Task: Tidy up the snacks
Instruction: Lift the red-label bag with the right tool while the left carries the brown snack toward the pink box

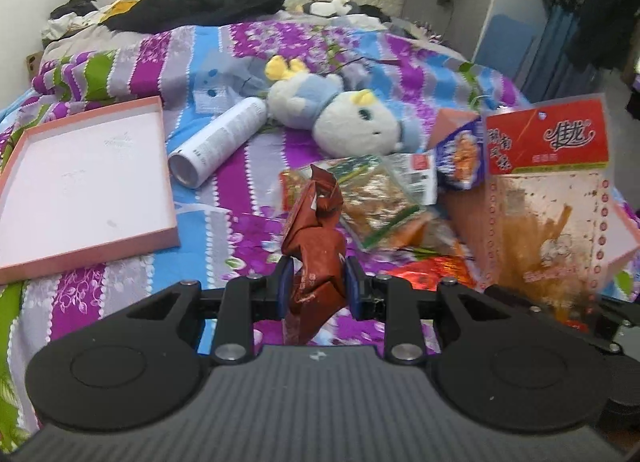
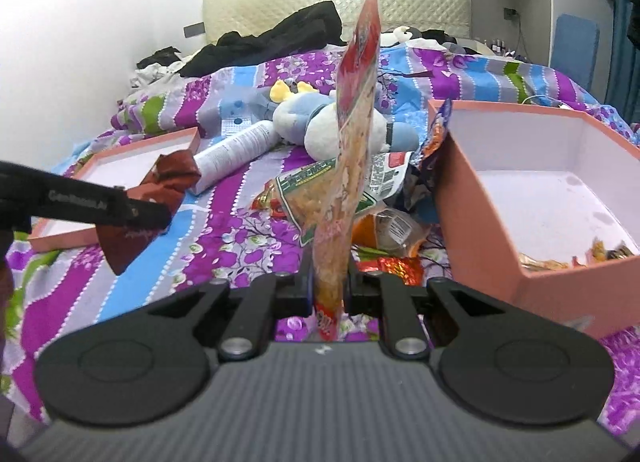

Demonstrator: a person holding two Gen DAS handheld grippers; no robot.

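A: Both hands are loaded. The left gripper [image 1: 318, 286] is clamped on a crumpled brown snack packet [image 1: 316, 238], pads pressed into its lower half, and the packet stands up off the bedspread [image 1: 224, 190].

B: And the right one?

A: The right gripper [image 2: 329, 282] pinches a tall clear bag with a red header [image 2: 352, 142] near its bottom edge, jaws narrow; the bag rises edge-on toward twelve o'clock in its own camera.

B: Where should they go?

A: Likely the deep pink box [image 2: 472, 198], at about three o'clock from the right gripper. A few snacks already lie in its near corner. The shallow pink lid [image 1: 100, 238] sits at nine to ten o'clock in the left view.

B: So how to do it well?

A: Lift the tall bag clear of the box wall before swinging it across, then lay it flat — held by one end, it will flop. Let the right hand go first; the left has to cross the loose pile of packets [image 2: 360, 198] at twelve o'clock, so keep the brown packet high and away from the plush toy [image 1: 340, 118] and the white can [image 1: 218, 142].
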